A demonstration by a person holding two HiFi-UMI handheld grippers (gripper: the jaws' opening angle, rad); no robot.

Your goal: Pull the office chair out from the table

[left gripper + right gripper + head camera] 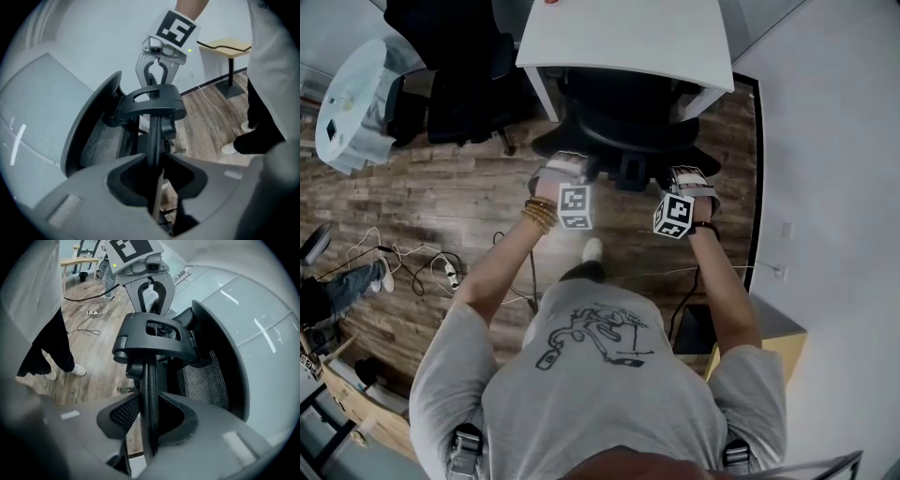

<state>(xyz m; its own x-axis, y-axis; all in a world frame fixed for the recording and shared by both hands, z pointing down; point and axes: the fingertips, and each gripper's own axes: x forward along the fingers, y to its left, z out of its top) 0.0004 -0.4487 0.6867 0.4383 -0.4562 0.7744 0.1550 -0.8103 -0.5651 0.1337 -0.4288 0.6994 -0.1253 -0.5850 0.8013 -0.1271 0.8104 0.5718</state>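
Head view: chair point(623, 131) tucked under table point(619, 37), straight ahead of both hands.
Left gripper point(570, 169) and right gripper point(686, 178) each pinch its back's top edge, side by side and equally near; the pull likely runs toward the person.

The right tool point(150, 401) clamps the office chair point(154, 345) by its thin black rim, the left tool point(151, 303) opposite.

office chair point(623, 131) partly hidden under table point(628, 42), table's far end cut off
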